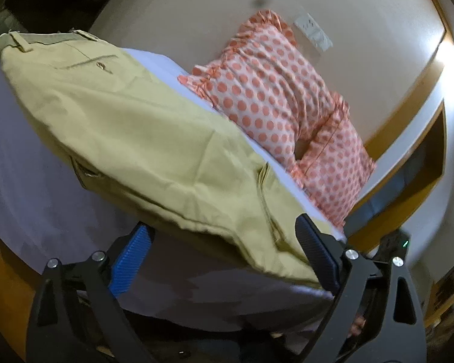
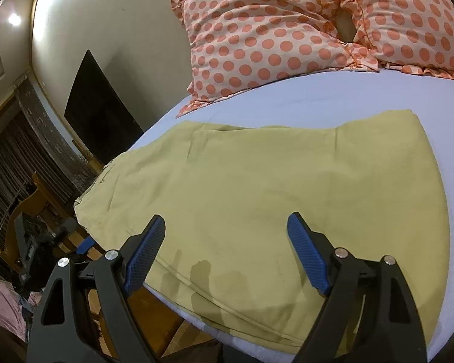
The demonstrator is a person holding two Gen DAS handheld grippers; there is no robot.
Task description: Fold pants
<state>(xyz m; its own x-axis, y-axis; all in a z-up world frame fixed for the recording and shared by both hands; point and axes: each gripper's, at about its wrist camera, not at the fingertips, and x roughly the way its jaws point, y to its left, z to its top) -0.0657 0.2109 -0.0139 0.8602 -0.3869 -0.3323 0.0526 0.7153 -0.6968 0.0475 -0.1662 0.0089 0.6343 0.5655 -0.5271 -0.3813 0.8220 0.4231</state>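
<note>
Fingers (image 1: 133, 254) of the left gripper (image 1: 224, 242) are standing wide apart, one at each side of the near edge of the khaki pants (image 1: 142, 139), gripping nothing; the right gripper (image 2: 227, 242) is likewise spread open and hovering over the cloth, not pinching it. Pants are lying flat on the pale sheet of the bed (image 2: 333, 96), already doubled over by the look of the stacked edges, so I judge one fold is done and another is being set up. Next move probably calls for lowering each gripper to a free edge, closing on all layers together, and carrying them across evenly.

Left wrist view is showing the waistband, belt loops and buttoned back pocket at about 10 o'clock, which the right view barely shows. Right wrist view is showing the far folded edge toward 1 o'clock, just short of the spotted pillows (image 2: 257, 30), and the hem nearest the camera.
</note>
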